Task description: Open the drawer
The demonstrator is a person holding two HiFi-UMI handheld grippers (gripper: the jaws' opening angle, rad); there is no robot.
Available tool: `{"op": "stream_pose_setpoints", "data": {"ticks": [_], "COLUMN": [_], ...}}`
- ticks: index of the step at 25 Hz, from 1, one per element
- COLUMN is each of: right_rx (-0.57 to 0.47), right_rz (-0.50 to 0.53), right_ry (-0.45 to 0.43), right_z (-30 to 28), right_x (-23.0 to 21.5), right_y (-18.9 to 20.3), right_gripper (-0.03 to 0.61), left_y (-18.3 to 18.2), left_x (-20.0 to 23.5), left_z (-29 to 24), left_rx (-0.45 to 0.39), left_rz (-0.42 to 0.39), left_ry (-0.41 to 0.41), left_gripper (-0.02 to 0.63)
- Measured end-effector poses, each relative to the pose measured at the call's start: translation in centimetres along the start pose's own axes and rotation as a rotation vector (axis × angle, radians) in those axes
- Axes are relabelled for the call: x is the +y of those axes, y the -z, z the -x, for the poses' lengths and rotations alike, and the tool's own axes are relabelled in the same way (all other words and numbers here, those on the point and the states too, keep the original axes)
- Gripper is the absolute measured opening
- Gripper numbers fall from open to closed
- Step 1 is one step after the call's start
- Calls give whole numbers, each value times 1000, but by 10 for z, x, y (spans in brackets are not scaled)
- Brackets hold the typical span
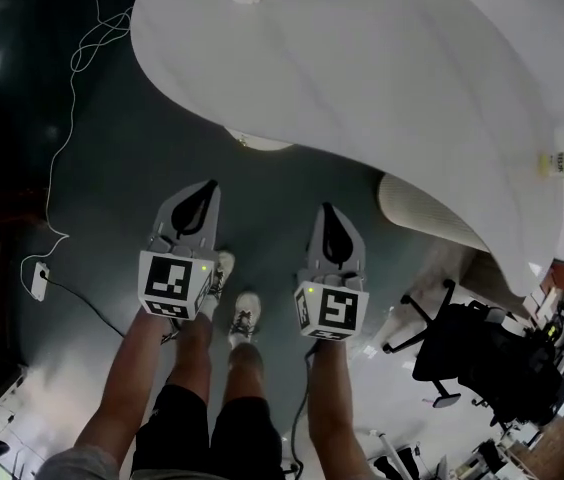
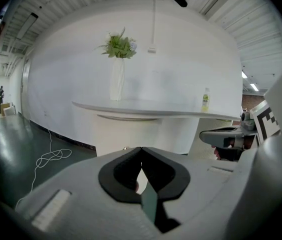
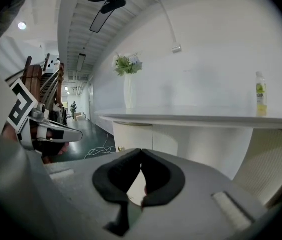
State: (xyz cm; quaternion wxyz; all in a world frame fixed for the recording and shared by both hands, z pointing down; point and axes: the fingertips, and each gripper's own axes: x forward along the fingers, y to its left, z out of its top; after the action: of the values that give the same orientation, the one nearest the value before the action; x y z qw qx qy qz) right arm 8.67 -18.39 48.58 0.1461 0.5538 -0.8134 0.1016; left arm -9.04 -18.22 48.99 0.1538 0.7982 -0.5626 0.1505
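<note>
A white curved tabletop [image 1: 382, 58] stretches ahead of me. Beneath it stands a white rounded cabinet [image 2: 126, 131], whose front [image 3: 131, 134] shows a vertical seam and a small knob [image 3: 118, 148] low down. No drawer front can be made out clearly. My left gripper [image 1: 205, 186] and right gripper [image 1: 327, 208] hang side by side over the dark floor, short of the table. Both point toward the cabinet. The left gripper [image 2: 141, 149] is shut and holds nothing. On the right gripper [image 3: 141, 150] the jaw tips meet, with nothing held between them.
A white vase with greenery [image 2: 117, 79] and a yellow-green bottle [image 3: 261, 94] stand on the tabletop. A white cable [image 1: 72, 58] trails over the floor at the left to a plug [image 1: 38, 280]. A black office chair [image 1: 462, 353] stands at the right, beside a ribbed cream base [image 1: 422, 213].
</note>
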Motion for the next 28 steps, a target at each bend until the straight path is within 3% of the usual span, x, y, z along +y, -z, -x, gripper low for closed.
{"op": "stream_pose_setpoints", "data": {"ticks": [10, 15, 28], "right_rx": [28, 5, -12], "right_rz": [38, 30, 29], "right_ry": [-22, -23, -2], "right_z": [-57, -75, -112], "right_x": [7, 5, -11], "right_y": [92, 119, 174], "right_gripper": [3, 3, 3], "left_y": [84, 119, 182], "left_x": [16, 24, 26], "left_z": [-61, -88, -151], "left_rx": [2, -6, 17], "left_rz": [-1, 15, -49], "left_ry": [13, 12, 29], "left_gripper": [11, 11, 12]}}
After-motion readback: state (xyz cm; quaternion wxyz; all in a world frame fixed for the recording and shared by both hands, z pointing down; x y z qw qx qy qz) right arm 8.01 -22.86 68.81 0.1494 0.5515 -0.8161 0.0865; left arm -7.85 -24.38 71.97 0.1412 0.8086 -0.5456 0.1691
